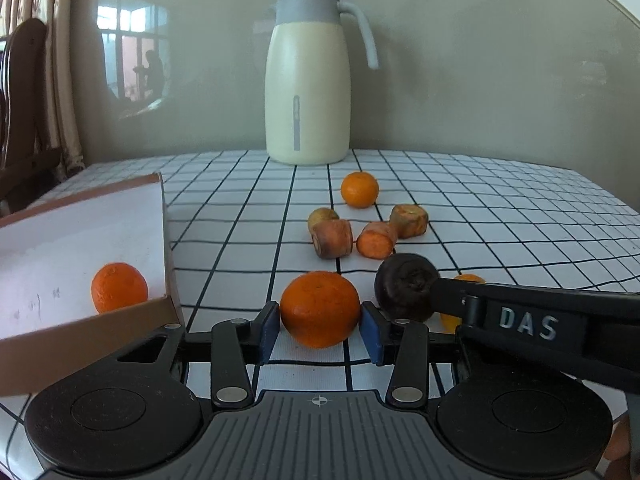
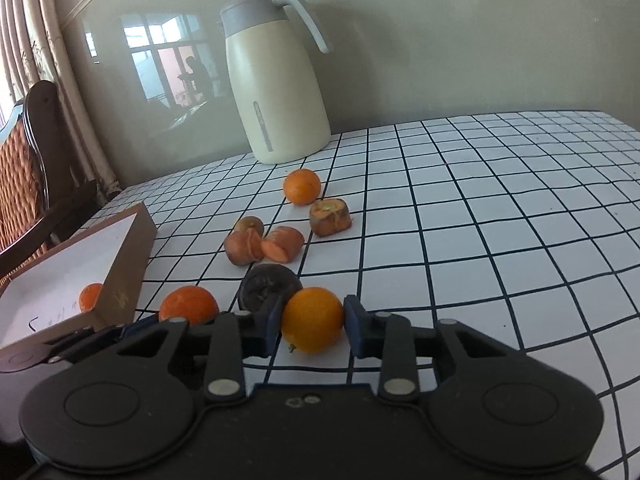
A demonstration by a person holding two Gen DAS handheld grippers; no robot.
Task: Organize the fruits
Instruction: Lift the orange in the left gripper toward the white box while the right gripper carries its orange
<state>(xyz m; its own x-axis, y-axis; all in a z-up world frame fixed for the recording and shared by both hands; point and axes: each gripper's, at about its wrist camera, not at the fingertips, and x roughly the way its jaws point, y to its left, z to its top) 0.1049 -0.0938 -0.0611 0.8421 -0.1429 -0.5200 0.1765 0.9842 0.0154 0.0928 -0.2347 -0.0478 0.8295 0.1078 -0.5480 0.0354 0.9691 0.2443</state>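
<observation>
My left gripper (image 1: pixel 319 322) is closed on a deep-orange mandarin (image 1: pixel 320 309) resting on the checked tablecloth, beside the cardboard box (image 1: pixel 80 236). One mandarin (image 1: pixel 119 287) lies inside the box. My right gripper (image 2: pixel 312 326) straddles a yellow-orange mandarin (image 2: pixel 313 319); its left pad touches the fruit, and a small gap shows at the right pad. A dark shrivelled fruit (image 1: pixel 407 292) sits between the two mandarins, also in the right wrist view (image 2: pixel 269 285). Another mandarin (image 1: pixel 359 189) lies farther back near the jug.
Several carrot chunks (image 1: pixel 374 240) lie mid-table, also in the right wrist view (image 2: pixel 282 243). A cream thermos jug (image 1: pixel 307 80) stands at the back against the wall. A wooden chair (image 2: pixel 24 168) stands left of the table.
</observation>
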